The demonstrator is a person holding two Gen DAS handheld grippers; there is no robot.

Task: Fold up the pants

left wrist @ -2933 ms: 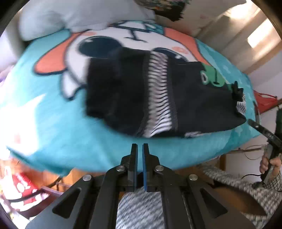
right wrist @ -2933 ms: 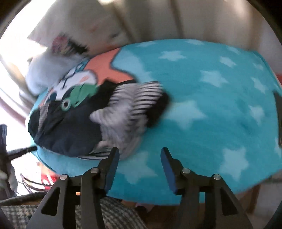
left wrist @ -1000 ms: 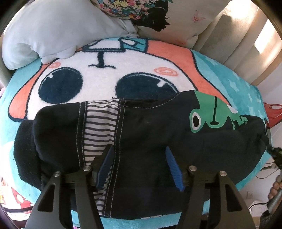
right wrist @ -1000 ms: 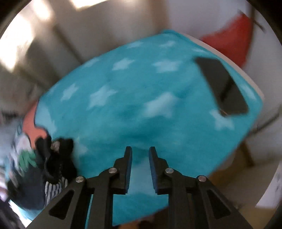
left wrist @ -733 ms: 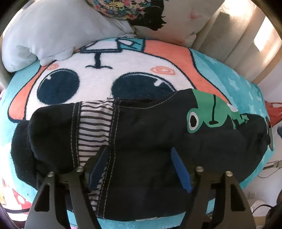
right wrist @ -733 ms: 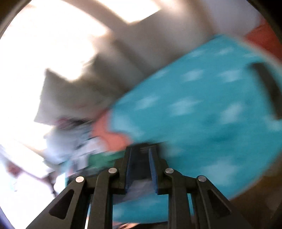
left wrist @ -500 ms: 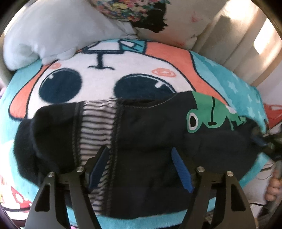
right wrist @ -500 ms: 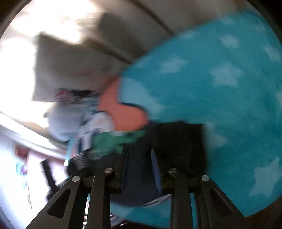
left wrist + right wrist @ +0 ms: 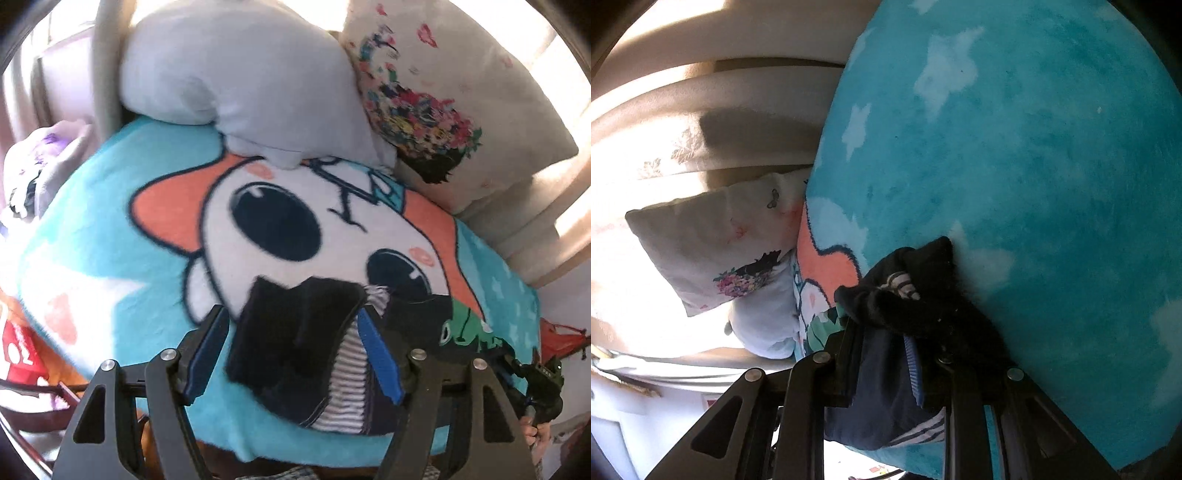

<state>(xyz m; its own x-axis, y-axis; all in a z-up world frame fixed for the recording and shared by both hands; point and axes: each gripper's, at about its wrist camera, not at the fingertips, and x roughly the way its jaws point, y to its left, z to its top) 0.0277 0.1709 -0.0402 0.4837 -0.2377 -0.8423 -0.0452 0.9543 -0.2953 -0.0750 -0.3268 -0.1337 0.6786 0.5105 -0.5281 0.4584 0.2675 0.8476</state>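
Crosswise, folded pants (image 9: 295,339) on blanket (image 9: 110,240).

I see a bed covered by a teal blanket (image 9: 110,236) printed with a big-eyed cartoon face and pale stars. At the blanket's far edge lie a plain white pillow (image 9: 240,81) and, just beside it, a floral cushion (image 9: 443,103). Behind the cushion stands a padded beige headboard (image 9: 701,110), streaked with bright sunlight.

A home bedroom: a bed covered by a turquoise cartoon blanket (image 9: 110,236) with stars. At its far end lie a plain white pillow (image 9: 240,81) and a floral-print pillow (image 9: 443,110), with pale curtains (image 9: 701,110) behind.
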